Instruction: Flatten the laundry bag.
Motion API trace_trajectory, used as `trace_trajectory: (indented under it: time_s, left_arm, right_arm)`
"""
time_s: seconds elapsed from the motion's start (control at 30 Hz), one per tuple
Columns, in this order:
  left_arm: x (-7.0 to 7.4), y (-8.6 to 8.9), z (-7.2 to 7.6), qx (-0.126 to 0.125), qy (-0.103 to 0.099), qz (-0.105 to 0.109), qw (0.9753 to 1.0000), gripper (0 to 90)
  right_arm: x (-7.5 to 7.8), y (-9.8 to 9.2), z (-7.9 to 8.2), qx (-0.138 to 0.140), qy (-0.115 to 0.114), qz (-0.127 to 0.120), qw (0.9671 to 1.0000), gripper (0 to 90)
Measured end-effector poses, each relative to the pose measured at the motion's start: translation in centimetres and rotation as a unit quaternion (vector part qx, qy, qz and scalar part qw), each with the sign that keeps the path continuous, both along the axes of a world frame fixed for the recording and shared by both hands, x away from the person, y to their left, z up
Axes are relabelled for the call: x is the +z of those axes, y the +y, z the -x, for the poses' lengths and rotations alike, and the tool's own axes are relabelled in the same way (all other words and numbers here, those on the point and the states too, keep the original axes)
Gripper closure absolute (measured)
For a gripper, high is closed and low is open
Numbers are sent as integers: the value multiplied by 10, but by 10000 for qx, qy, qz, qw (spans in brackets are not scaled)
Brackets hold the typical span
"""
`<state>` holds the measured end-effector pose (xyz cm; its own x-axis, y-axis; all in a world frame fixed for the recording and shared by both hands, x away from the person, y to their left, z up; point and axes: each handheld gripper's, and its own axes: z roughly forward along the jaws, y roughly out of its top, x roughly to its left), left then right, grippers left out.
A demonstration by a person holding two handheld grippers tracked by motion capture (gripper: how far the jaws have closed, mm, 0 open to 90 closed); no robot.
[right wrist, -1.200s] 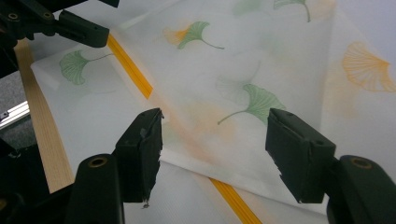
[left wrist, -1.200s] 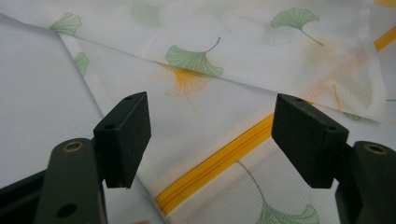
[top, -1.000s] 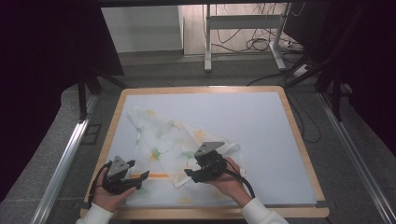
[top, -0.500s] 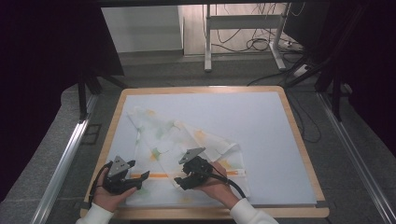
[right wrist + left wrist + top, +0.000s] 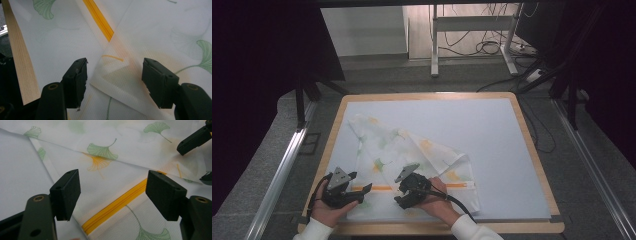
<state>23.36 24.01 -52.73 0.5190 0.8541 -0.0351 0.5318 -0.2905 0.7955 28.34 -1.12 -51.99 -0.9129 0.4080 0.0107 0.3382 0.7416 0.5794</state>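
Grey flooring, a metal stand and loose cables lie beyond the wood-framed worktop (image 5: 532,150), whose pale surface carries a white mesh laundry bag (image 5: 412,150) printed with ginkgo leaves, spread over its near-left part. An orange zipper (image 5: 117,203) runs across the bag close to the front edge.

A second ago the right hand-held gripper (image 5: 404,192) sat further right, over the bag's folded flap; it has since travelled left towards the other tool, and the flap now lies flatter, its corner tucked down near the zipper. In the right gripper view the jaws stand wide apart, straddling that folded corner (image 5: 112,75) without pinching it. The left hand-held gripper (image 5: 357,192) has hardly moved; its jaws are also spread, empty, hovering just above the zipper at the bag's near-left edge.

I judge that a fold has just been laid down and released, so the next step is likely a fresh grasp on the near edge, with both tools placed to take it.
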Motion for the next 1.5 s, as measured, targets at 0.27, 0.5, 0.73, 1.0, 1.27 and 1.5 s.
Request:
trace_trajectory:
  time_s: [0.27,0.5,0.73,1.0,1.27,1.5]
  left_arm:
    - [-1,-1,0,-31,14,-27,10000,280]
    - [-1,-1,0,-43,31,-42,10000,280]
    - [-1,-1,-1,-60,32,-58,10000,280]
    - [-1,-1,-1,-88,38,-86,9999,280]
    - [-1,-1,-1,-97,30,-91,9999,281]
    - [-1,-1,-1,-97,20,-89,9999,281]
  right_arm:
    - [-3,1,3,50,-285,217,9993,410]
    - [-2,-2,1,-48,-393,219,9990,554]
    - [-2,-6,-2,-162,-498,150,9985,757]
    - [1,-10,-4,-232,-515,25,9984,841]
    - [11,-18,-8,-332,-542,-175,9978,852]
    - [18,-25,-12,-425,-586,-311,9969,858]
